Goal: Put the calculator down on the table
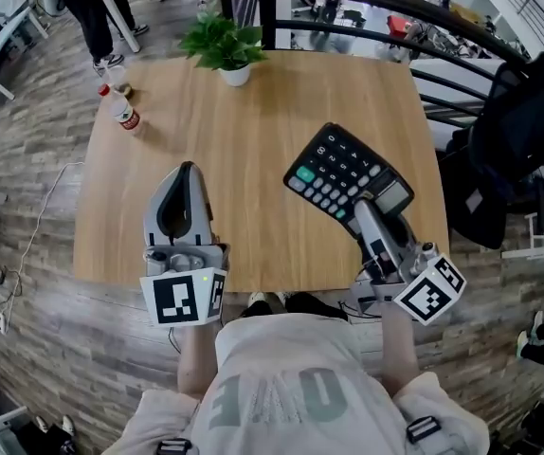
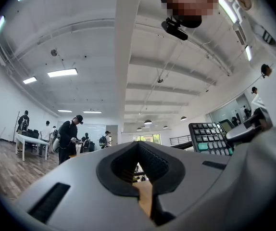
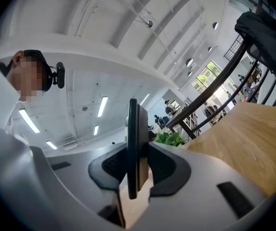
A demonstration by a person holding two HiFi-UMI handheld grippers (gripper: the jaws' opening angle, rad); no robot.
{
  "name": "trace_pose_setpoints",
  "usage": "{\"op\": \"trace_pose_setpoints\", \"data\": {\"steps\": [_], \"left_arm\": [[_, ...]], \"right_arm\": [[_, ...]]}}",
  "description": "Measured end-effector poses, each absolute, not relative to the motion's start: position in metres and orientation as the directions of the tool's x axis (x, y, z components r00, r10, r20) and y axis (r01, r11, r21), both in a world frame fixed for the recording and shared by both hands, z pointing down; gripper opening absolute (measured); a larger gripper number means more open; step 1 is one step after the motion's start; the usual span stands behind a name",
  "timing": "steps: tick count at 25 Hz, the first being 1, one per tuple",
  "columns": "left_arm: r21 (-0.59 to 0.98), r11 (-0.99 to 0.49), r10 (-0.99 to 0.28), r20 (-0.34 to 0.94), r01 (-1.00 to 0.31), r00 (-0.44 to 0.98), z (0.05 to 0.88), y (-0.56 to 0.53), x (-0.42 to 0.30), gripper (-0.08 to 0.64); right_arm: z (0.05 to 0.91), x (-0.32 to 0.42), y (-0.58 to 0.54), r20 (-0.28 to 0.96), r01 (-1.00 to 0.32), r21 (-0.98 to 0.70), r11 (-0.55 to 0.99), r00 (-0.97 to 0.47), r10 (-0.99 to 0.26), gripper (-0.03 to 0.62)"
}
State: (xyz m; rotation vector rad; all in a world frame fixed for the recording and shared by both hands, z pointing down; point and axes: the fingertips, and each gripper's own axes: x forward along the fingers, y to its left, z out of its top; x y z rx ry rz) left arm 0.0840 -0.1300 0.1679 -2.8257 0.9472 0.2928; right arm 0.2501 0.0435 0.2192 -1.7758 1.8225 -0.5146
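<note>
Near the person, the left gripper (image 1: 188,171) is over the front of the table (image 1: 253,140), its 2 jaws closed together and empty. The right gripper (image 1: 365,211) clamps the calculator (image 1: 340,171) at its display end and holds it tilted over the table's right side. Farther away are a bottle (image 1: 120,109) and a potted plant (image 1: 225,45).

The only lettering large enough to catch is the pale print across the person's shirt (image 1: 281,396). It is upside down from here, perhaps "OVI", though I can't be sure. The calculator (image 1: 340,173) keys and the bottle (image 1: 120,108) label are too small to read.
</note>
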Motion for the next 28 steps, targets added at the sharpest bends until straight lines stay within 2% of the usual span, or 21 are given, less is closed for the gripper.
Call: {"op": "trace_pose_setpoints", "data": {"steps": [13,17,22,28], "left_arm": [[-0.070,-0.746,-0.637,-0.215,-0.662,0.740,0.177,-0.149,0.097,0.008],[-0.079,-0.741,-0.641,-0.212,-0.667,0.737,0.178,-0.158,0.090,0.008],[-0.044,-0.710,-0.688,-0.169,-0.702,0.706,0.194,-0.177,0.068,0.008],[-0.042,-0.664,-0.732,-0.165,-0.746,0.661,0.199,-0.183,0.039,0.008]], "right_arm": [[0.209,0.288,0.004,0.002,-0.836,-0.527,0.153,-0.181,-0.984,0.107],[0.205,0.287,-0.014,0.090,-0.871,-0.460,0.175,-0.241,-0.966,0.107],[0.218,0.276,-0.052,0.221,-0.885,-0.400,0.240,-0.347,-0.911,0.107],[0.243,0.248,-0.088,0.356,-0.846,-0.310,0.434,-0.527,-0.772,0.107]]}}
